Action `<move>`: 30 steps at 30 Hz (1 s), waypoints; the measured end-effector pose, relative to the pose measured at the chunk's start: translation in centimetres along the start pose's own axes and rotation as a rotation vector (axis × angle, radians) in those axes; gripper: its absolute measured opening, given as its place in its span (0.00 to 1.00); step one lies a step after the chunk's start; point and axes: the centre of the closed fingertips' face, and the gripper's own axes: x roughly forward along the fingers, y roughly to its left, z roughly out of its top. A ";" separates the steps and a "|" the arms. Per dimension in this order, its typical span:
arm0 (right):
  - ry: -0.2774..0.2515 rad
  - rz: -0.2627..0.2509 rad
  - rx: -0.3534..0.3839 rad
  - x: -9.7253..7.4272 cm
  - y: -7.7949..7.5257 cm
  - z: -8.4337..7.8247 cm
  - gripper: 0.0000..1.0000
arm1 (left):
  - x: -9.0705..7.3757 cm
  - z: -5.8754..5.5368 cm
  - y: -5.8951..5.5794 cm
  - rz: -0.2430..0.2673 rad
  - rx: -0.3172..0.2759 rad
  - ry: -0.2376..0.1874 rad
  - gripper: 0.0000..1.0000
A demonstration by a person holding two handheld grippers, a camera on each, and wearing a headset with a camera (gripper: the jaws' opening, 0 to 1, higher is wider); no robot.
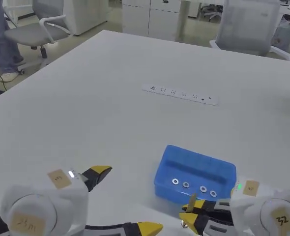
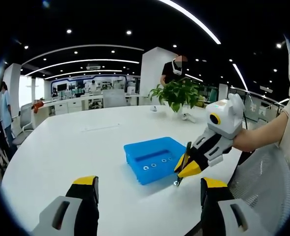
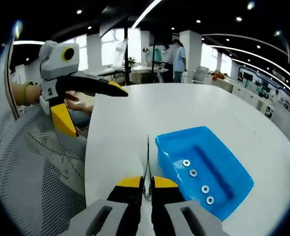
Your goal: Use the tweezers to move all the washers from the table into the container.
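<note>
Blue container, four washers, right claw pinching tweezers, left claw agape

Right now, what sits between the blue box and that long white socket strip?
Nothing: the head view shows bare white table between the blue box and the socket strip.

the container is bright blue, the washers in it silvery grey, the table plain white. the left gripper and right gripper are white-bodied with black jaws tipped yellow. the tweezers look dark, perhaps steel grey. at twelve o'clock from the container lies a white power strip; at nine o'clock in the right gripper view, a chair of grey dotted mesh
</note>
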 end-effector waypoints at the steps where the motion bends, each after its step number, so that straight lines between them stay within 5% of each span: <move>1: -0.019 0.004 0.026 -0.4 -0.1 0.4 0.02 | 0.0 0.0 0.1 0.004 0.000 -0.001 0.87; 10: -0.083 0.035 0.183 -2.6 -1.4 2.5 0.02 | -0.2 0.2 0.2 0.017 -0.008 -0.010 0.87; 20: -0.117 0.051 0.209 -3.7 -2.6 5.0 0.03 | -0.1 0.1 0.1 0.015 -0.011 -0.002 0.87; 30: -0.134 0.014 0.238 -2.8 -5.7 5.9 0.03 | -0.1 0.2 0.0 0.002 -0.041 -0.009 0.87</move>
